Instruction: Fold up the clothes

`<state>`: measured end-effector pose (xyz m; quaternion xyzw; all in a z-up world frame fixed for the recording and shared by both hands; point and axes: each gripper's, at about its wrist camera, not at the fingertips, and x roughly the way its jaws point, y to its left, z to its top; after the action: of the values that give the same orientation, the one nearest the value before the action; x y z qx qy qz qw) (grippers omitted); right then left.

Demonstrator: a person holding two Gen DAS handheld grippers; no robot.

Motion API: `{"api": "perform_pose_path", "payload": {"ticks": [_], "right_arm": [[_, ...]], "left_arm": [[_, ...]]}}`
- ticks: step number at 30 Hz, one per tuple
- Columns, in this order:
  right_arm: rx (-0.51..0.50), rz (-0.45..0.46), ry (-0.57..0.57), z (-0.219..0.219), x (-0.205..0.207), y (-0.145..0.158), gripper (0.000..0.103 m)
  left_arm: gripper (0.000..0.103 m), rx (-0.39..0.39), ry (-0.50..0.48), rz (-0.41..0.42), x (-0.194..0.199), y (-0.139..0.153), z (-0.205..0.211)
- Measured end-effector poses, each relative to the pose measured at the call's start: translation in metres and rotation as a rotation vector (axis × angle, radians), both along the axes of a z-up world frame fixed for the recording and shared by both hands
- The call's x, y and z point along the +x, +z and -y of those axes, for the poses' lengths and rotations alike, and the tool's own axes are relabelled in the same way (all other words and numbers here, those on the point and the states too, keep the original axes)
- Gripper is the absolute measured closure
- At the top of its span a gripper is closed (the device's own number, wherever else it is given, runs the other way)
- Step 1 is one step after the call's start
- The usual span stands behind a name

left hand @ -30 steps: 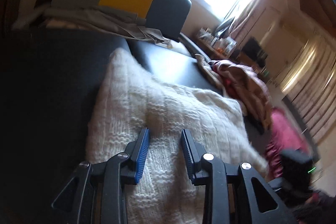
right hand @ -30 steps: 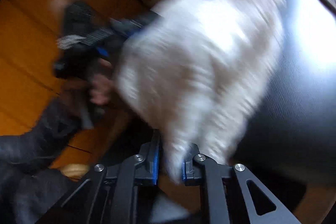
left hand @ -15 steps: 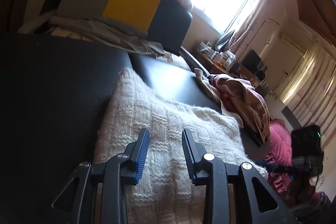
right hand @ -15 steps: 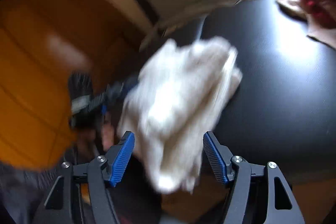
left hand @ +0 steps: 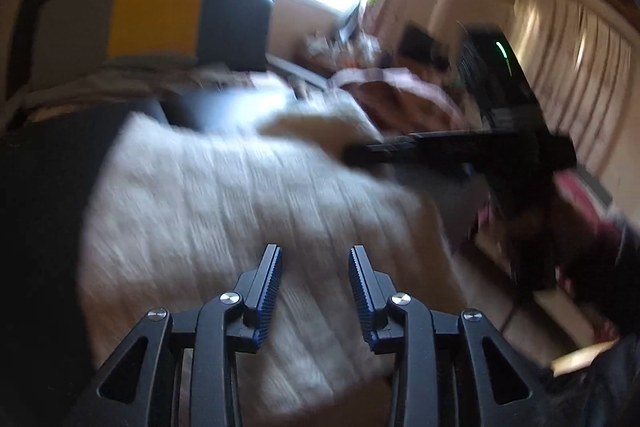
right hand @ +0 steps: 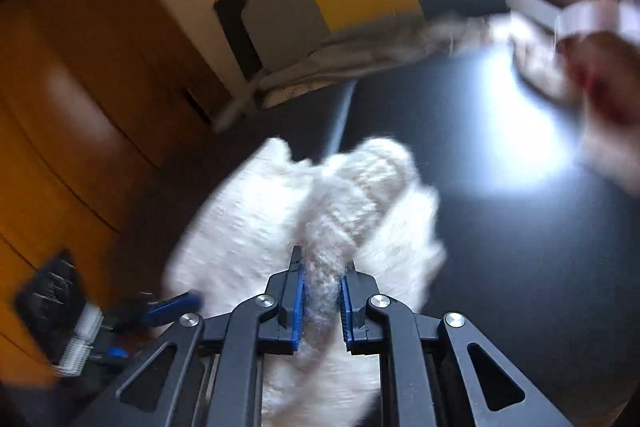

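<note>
Sweater (left hand: 224,203): white knit, spread on the dark table (left hand: 44,195); far portion bunched.

Right gripper (right hand: 322,277): jaws nearly closed, pinching a rolled ridge of the sweater.

Left gripper (left hand: 314,267): jaws partly apart, nothing between them, poised above the sweater's near edge.

Risks (judged): only a thin ridge is pinched, so the knit may slip free mid-fold; the unpinned near edge could drag with the pull and skew the fold.

View differences: the left view alone shows the whole sweater and the clothes pile (left hand: 400,99) beyond it. The right view alone shows the pinch itself. Both are motion-blurred.
</note>
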<state>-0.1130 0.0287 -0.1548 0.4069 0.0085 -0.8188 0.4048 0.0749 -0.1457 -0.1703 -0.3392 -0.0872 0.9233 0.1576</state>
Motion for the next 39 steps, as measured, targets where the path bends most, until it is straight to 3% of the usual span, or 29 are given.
{"api": "perform_pose_path", "payload": {"ticks": [1, 2, 3, 8, 10, 11, 12, 14, 15, 17, 21, 23, 26, 30, 32, 35, 39], "right_arm": [[0.103, -0.040, -0.006, 0.006, -0.001, -0.010, 0.088], [0.157, -0.019, -0.004, 0.013, -0.007, -0.025, 0.088], [0.167, 0.012, -0.004, 0.009, -0.011, -0.038, 0.088], [0.052, 0.072, -0.061, -0.013, -0.031, -0.051, 0.079], [0.072, 0.062, -0.083, -0.015, -0.036, -0.050, 0.053], [0.088, 0.067, -0.106, -0.014, -0.043, -0.051, 0.035], [0.087, 0.079, -0.113, -0.019, -0.048, -0.050, 0.030], [0.088, 0.076, -0.135, -0.026, -0.051, -0.043, 0.030], [0.094, 0.019, -0.135, -0.028, -0.046, -0.030, 0.032], [0.091, -0.105, -0.115, -0.027, -0.033, -0.001, 0.035], [0.010, -0.243, 0.067, -0.005, 0.007, 0.044, 0.035], [0.013, -0.281, 0.200, 0.012, 0.033, 0.049, 0.035], [0.100, -0.289, 0.294, 0.035, 0.054, 0.034, 0.035], [0.162, -0.200, 0.287, 0.031, 0.066, -0.002, 0.035], [0.194, -0.216, 0.279, 0.023, 0.070, -0.021, 0.035], [0.243, -0.308, 0.277, 0.008, 0.078, -0.045, 0.034], [0.161, -0.297, 0.269, -0.006, 0.066, -0.054, 0.034]], "left_arm": [[0.068, 0.000, -0.019, 0.041, -0.003, -0.010, -0.007], [0.068, 0.000, -0.038, 0.082, -0.006, -0.019, -0.014], [0.068, -0.008, -0.022, 0.070, -0.003, -0.023, -0.019], [0.067, 0.048, 0.036, 0.082, -0.006, -0.026, -0.023], [0.067, 0.036, 0.044, 0.081, -0.006, -0.024, -0.026], [0.067, 0.042, 0.042, 0.078, -0.006, -0.020, -0.023], [0.067, 0.048, 0.042, 0.075, -0.005, -0.015, -0.021], [0.067, 0.103, 0.070, 0.048, -0.001, 0.003, -0.004], [0.067, 0.129, 0.084, 0.035, 0.001, 0.012, 0.004], [0.067, 0.102, 0.121, -0.007, -0.005, 0.029, 0.029], [0.067, 0.046, 0.193, -0.089, -0.018, 0.063, 0.080], [0.067, 0.026, 0.194, -0.077, -0.037, 0.071, 0.100], [0.067, 0.029, 0.143, -0.010, -0.072, 0.067, 0.118], [0.068, -0.005, 0.038, 0.107, -0.108, 0.044, 0.121], [0.068, -0.003, -0.025, 0.188, -0.126, 0.024, 0.116], [0.067, -0.053, -0.028, 0.237, -0.134, -0.007, 0.102], [0.065, -0.067, 0.075, 0.219, -0.132, -0.014, 0.097]]}}
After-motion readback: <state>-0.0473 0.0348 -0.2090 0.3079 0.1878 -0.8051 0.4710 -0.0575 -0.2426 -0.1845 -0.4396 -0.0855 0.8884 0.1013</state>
